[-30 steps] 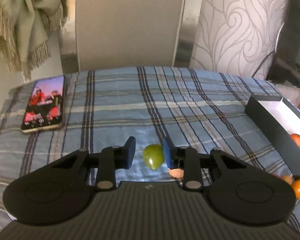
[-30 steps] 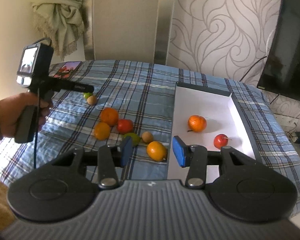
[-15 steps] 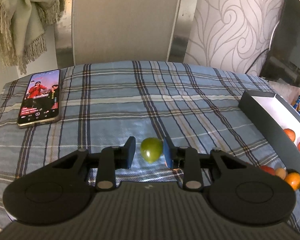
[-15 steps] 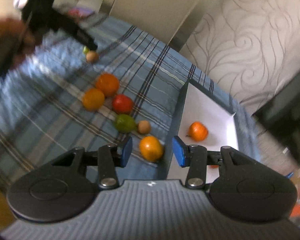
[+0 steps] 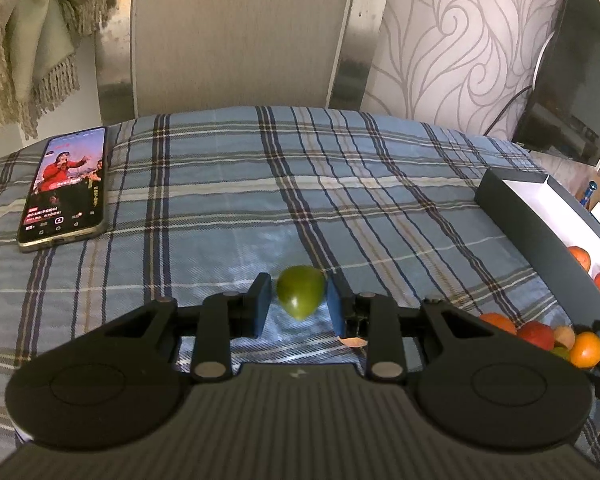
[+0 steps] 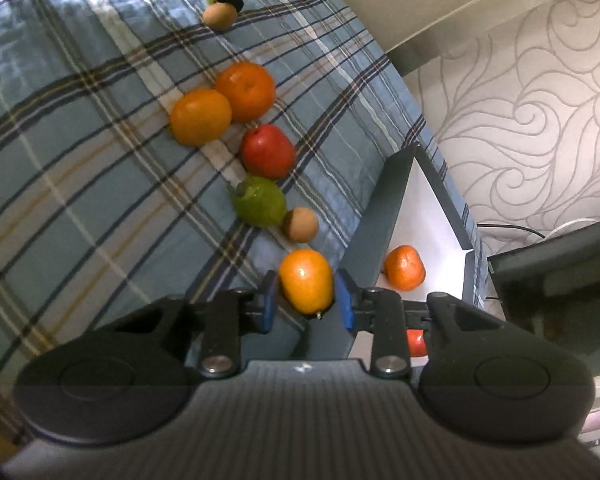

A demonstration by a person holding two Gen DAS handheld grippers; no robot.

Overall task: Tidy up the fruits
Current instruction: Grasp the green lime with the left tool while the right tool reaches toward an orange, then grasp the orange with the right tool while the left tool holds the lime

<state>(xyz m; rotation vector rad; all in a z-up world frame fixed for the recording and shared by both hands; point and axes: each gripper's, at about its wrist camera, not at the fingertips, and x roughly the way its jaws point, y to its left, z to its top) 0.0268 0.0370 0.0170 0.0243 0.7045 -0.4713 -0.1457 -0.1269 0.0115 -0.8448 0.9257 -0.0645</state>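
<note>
Four oranges, two red fruits, two green ones, two brown ones, one phone, one box.

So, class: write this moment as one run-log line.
left gripper: around green fruit, open | right gripper: around orange, open | box: holds fruit

- I see a blue plaid cloth-covered surface carrying everything.
- A lit black smartphone lies near its far left corner.
- A dark shallow white-lined box rests at right.
- Loose oranges, a red fruit, a green fruit and a small brown fruit lie beside the box.
</note>
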